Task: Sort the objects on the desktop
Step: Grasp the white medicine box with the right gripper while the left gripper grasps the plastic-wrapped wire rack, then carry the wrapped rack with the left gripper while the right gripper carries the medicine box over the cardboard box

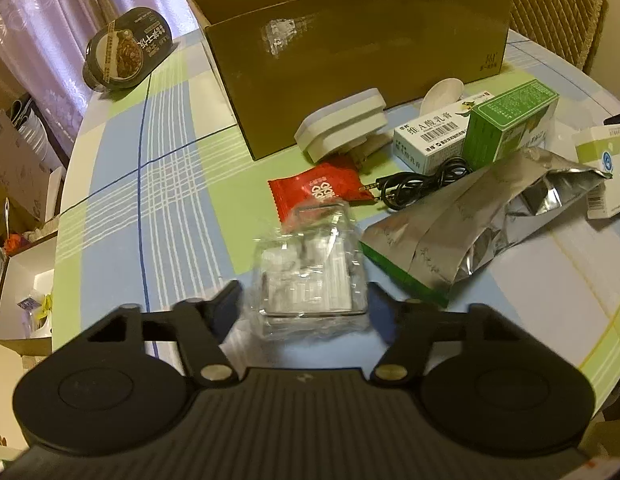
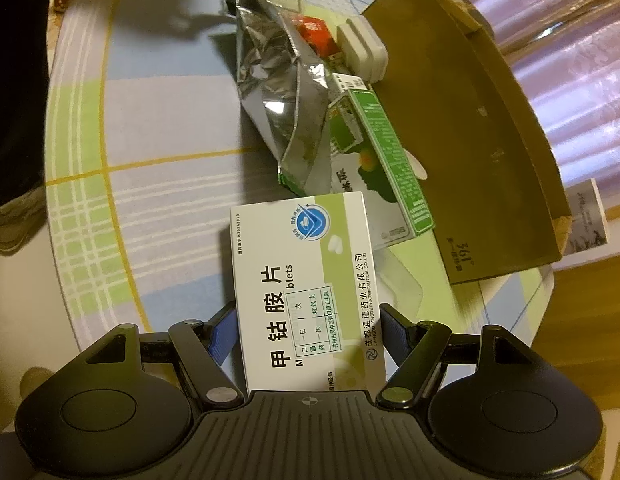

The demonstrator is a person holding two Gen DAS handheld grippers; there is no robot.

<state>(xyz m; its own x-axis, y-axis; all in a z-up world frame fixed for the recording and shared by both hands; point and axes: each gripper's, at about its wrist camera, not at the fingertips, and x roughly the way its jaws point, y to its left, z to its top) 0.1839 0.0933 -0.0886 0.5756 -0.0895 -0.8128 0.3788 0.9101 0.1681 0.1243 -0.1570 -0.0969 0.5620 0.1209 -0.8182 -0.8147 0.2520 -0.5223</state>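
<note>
Left wrist view. Left hand-held gripper (image 1: 304, 300), lower centre, has its fingers either side of a clear plastic packet (image 1: 310, 276); contact looks made on both sides, so judged closed on it, tho the wrap blurs the edges. Packet sits low over the checked worktop (image 1: 150, 208); lifted or resting, can't tell. Behind it, mid-frame: red snack sachet (image 1: 322, 196), black audio cable (image 1: 422, 182), silver foil bag (image 1: 470, 224), green carton (image 1: 506, 128), white ointment box (image 1: 426, 140), white plastic holder (image 1: 342, 128). Open cardboard box (image 1: 350, 68), upper centre, is the likely bin. Step done well: keep grip light, since thin film crumples and slips; lift clear of the sachet before travelling to the box. Packet contents not legible. Bowl meal (image 1: 126, 50), upper left, lies apart.

Right wrist view. Right hand-held gripper (image 2: 306, 332) is clamped on a white-green tablet box (image 2: 306, 276), blue pads against both long edges, box near-flat and pointing up-frame. Keep it level; approach the cardboard box (image 2: 482, 152), at right, over its rim. Box interior unseen from here; the carton beyond is part-hidden by the foil bag; top-left items cut off.
</note>
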